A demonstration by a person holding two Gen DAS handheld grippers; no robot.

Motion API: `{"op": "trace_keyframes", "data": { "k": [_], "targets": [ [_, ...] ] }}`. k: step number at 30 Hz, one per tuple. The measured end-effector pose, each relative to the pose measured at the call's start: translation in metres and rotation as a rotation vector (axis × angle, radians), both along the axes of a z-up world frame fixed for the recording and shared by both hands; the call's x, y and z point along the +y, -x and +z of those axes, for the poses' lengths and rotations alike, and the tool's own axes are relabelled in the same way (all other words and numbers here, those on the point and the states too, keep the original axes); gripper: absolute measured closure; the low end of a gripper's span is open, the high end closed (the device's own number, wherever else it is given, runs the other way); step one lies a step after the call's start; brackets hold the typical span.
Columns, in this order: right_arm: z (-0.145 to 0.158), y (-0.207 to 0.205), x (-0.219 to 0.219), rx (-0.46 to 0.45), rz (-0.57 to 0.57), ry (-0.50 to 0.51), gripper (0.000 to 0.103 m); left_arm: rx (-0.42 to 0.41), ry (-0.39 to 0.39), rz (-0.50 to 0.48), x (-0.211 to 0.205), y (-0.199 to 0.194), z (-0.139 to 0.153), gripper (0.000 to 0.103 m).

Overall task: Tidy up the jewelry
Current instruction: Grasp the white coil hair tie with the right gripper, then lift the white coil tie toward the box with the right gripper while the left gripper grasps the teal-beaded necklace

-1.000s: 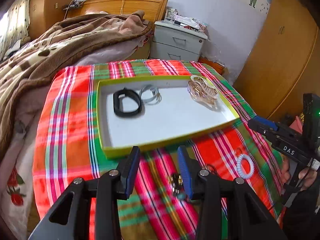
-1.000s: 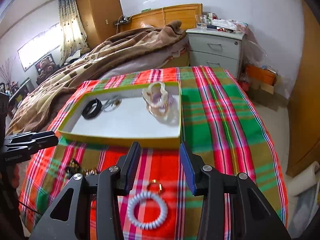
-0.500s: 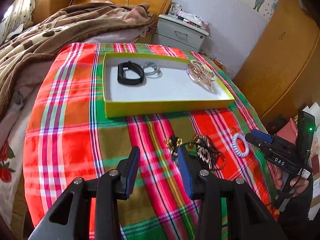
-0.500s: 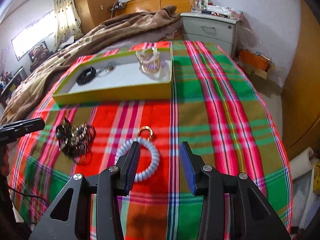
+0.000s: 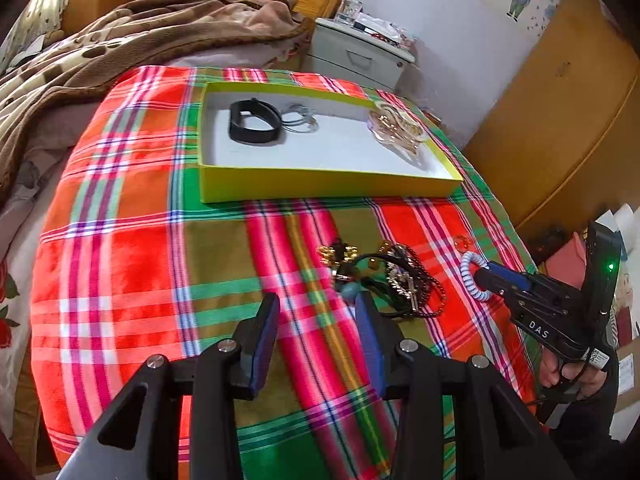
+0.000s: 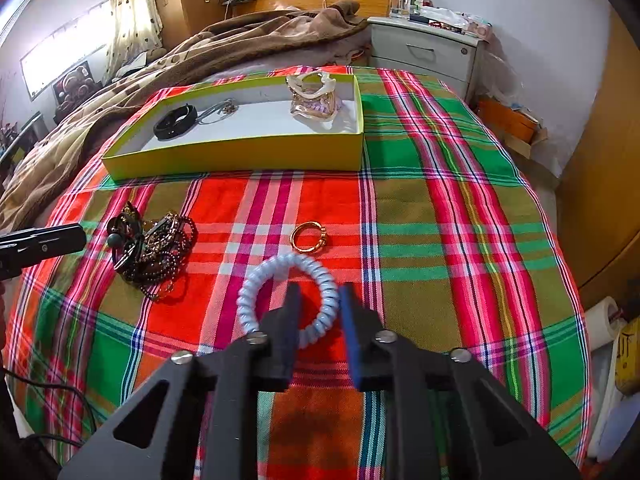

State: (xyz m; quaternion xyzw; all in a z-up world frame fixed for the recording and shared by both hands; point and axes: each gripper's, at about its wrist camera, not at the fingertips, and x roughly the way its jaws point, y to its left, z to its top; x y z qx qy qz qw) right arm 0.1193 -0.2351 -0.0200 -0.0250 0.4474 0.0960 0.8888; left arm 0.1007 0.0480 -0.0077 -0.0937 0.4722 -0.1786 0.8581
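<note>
A yellow-rimmed tray (image 5: 320, 188) (image 6: 240, 156) on the plaid cloth holds a black band (image 5: 254, 122) (image 6: 175, 122), a thin silver chain (image 5: 302, 120) and a pale hair claw (image 5: 396, 128) (image 6: 316, 96). A tangle of dark bead necklaces (image 5: 384, 276) (image 6: 152, 248) lies in front of the tray. A gold ring (image 6: 309, 237) lies beside a white spiral hair tie (image 6: 286, 300) (image 5: 468, 276). My left gripper (image 5: 316, 308) is open, just short of the tangle. My right gripper (image 6: 318, 300) is open, its jaws astride the hair tie's near right arc.
A bed with a brown blanket (image 5: 120, 40) lies behind the round table. A grey nightstand (image 6: 424, 52) stands at the back right. Wooden wardrobes (image 5: 560, 100) line the right side. The table edge curves close below both grippers.
Both grippers have drawn back from the tray toward the near side. The right gripper has dropped onto the hair tie and its jaws have narrowed. The left gripper now faces the necklace tangle.
</note>
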Motion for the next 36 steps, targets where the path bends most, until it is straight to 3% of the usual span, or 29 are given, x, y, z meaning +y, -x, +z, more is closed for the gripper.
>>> {"op": "trace_keyframes", "data": {
  "k": [6, 24, 29, 32, 36],
  "targets": [
    [0.0, 0.007, -0.007, -0.014, -0.017, -0.033, 0.093, 0.01, -0.014, -0.026, -0.017, -0.002, -0.003, 0.062],
    [0.004, 0.013, -0.02, -0.045, -0.037, -0.092, 0.093, 0.003, -0.201, -0.02, -0.048, -0.015, -0.008, 0.062],
    [0.004, 0.012, -0.021, -0.048, -0.04, -0.103, 0.093, -0.03, -0.302, -0.015, -0.055, -0.012, -0.009, 0.077],
    [0.003, 0.012, -0.023, -0.046, -0.045, -0.109, 0.093, -0.034, -0.307, -0.003, -0.053, -0.012, -0.009, 0.086],
    [0.003, 0.012, -0.024, -0.048, -0.045, -0.11, 0.093, -0.031, -0.274, 0.001, -0.047, -0.01, -0.009, 0.089]
  ]
}}
